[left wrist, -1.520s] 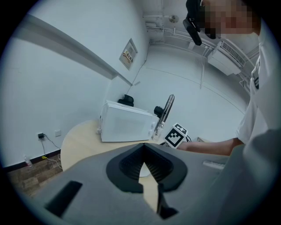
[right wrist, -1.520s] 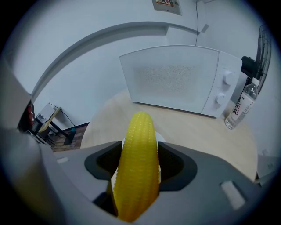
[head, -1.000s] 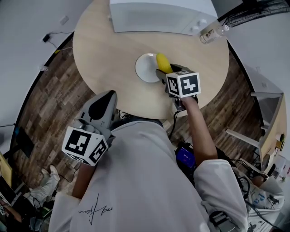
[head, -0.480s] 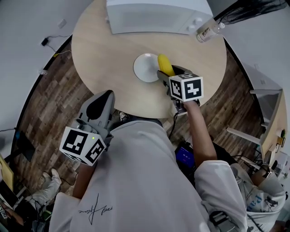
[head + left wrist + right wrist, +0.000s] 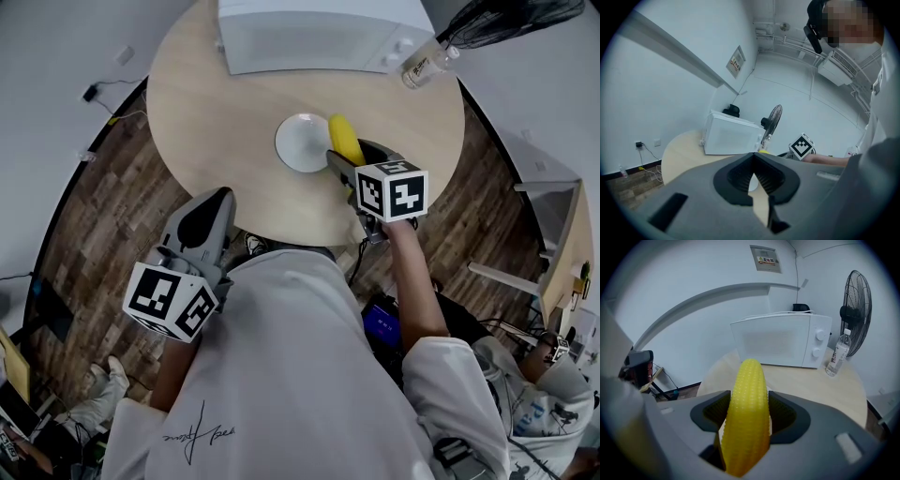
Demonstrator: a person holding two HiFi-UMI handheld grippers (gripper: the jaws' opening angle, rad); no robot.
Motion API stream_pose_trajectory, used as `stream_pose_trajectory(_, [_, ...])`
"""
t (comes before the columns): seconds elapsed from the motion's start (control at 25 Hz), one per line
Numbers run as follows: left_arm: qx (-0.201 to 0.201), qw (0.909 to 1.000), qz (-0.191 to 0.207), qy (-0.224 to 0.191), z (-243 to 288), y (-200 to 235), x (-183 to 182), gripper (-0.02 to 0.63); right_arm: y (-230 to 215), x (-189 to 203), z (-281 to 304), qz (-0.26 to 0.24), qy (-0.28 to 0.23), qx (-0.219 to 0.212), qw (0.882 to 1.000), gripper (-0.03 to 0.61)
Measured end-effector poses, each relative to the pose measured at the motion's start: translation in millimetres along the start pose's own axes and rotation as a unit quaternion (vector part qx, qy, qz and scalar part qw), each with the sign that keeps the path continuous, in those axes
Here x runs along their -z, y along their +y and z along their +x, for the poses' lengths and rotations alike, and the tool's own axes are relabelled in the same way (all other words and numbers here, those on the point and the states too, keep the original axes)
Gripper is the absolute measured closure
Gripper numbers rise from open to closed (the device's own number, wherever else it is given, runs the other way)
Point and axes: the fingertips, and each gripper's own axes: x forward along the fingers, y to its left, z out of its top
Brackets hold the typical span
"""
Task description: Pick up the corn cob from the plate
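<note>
Right fingers (image 5: 787, 416): closed on the corn cob (image 5: 750, 380), one dark ribbed pad against each flank. Much of the length sticking out forward past the tips, rounded end toward the microwave (image 5: 780, 345). Looks firm, but touching only along a narrow strip of bumpy kernels on each side.

Right gripper (image 5: 345, 157), from the head view: at the right rim of the white plate (image 5: 295, 142). Corn cob (image 5: 345, 138) lying across that rim, partly over the plate, partly over the desk (image 5: 225, 112). Cannot tell whether clear of the plate or touching it. Judged as the lift stage of the pick.

Left gripper (image 5: 217, 199): hanging off the near edge of the desk, well apart from the plate. Fingers (image 5: 740, 176) together at the tips, nothing between them. No part in the pick.

Farther out: microwave at the far side of the desk, clear bottle (image 5: 424, 62) just to its right, standing fan (image 5: 857, 310) beyond the bottle.

Risks from here:
- Pivoting in the grip. Long overhang ahead of the pads, round sides; likely to droop or roll on a quick jerk or a turn of the wrist.
- Sliding out forward if tipped nose-down, given the taper.
- Knocking or dragging the plate if raised at a slant with the held end low against the rim.
- Squeezing harder to make up for slip: could crush kernels and leave the surface slicker.

Calls for a slow, straight rise, kept level.
</note>
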Motion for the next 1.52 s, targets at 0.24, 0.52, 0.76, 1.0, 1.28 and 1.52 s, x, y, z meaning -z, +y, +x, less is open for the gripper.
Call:
stream_pose_trajectory(0.24, [-0.002, 1.0, -0.004, 0.0, -3, 8, 0, 0.62, 6, 2, -15, 0.013, -0.016, 0.006, 1.0, 0.311])
stream_pose_trajectory(0.52, [0.002, 1.0, 0.004, 0.007, -12, 12, 1, 0.62, 18, 0, -30, 0.03, -0.044, 0.012, 0.999, 0.311])
stream_pose_trajectory(0.76, [0.008, 0.9998, 0.006, 0.016, -14, 8, 6, 0.62, 22, 2, -46, 0.041, -0.066, 0.019, 0.997, 0.311])
stream_pose_trajectory(1.0, [0.008, 0.9996, 0.006, 0.025, -16, 7, 13, 0.62, 24, 9, -62, 0.059, -0.084, 0.026, 0.994, 0.311])
stream_pose_trajectory(1.28, [0.011, 0.9996, 0.003, 0.024, -10, -2, 16, 0.62, 17, 13, -82, 0.069, -0.103, 0.027, 0.992, 0.311])
stream_pose_trajectory(1.52, [0.008, 0.9997, 0.004, 0.023, -7, -4, 16, 0.62, 13, 17, -97, 0.079, -0.116, 0.033, 0.99, 0.311])
